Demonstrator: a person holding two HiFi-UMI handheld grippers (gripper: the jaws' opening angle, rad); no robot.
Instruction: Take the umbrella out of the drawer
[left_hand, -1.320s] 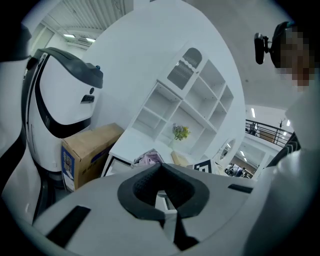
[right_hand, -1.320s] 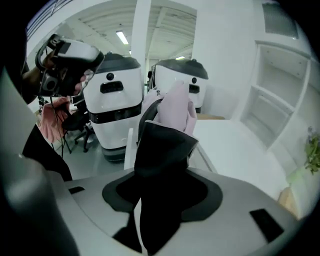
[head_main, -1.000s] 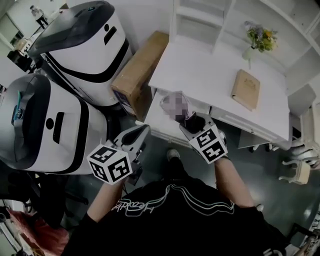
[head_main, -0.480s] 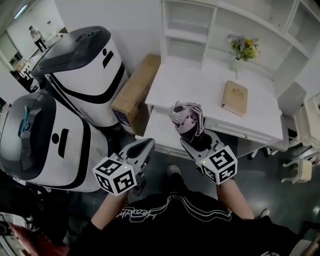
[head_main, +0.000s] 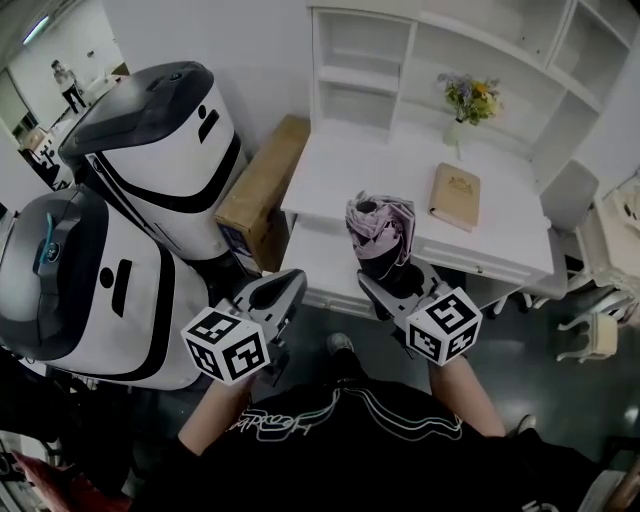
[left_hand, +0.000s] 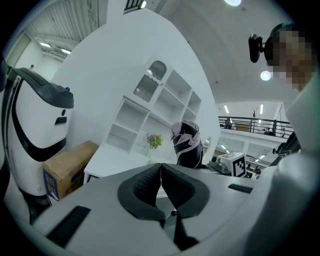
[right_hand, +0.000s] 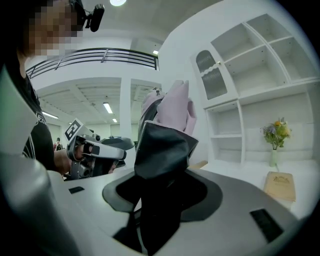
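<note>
The folded umbrella (head_main: 379, 229), pink and black, stands nearly upright in front of the white desk (head_main: 370, 165), and my right gripper (head_main: 388, 280) is shut on its lower black part. In the right gripper view the umbrella (right_hand: 165, 135) fills the gap between the jaws of the right gripper (right_hand: 161, 192). My left gripper (head_main: 295, 284) hangs to the left of it, apart from the umbrella, shut on nothing. In the left gripper view its pads meet at the left gripper (left_hand: 161, 171), with the umbrella (left_hand: 186, 145) beyond. A drawer (head_main: 322, 252) juts out under the desk's front.
On the desk lie a tan book (head_main: 452, 197) and a vase of flowers (head_main: 465, 100), with white shelves (head_main: 360, 60) behind. A cardboard box (head_main: 262, 190) leans at the desk's left. Two large white-and-black machines (head_main: 150, 140) (head_main: 90, 290) stand left. A white chair (head_main: 590, 330) is right.
Both grippers have risen. The right one has lifted the umbrella higher and turned it more upright in front of the desk. The left stays shut beside it.
</note>
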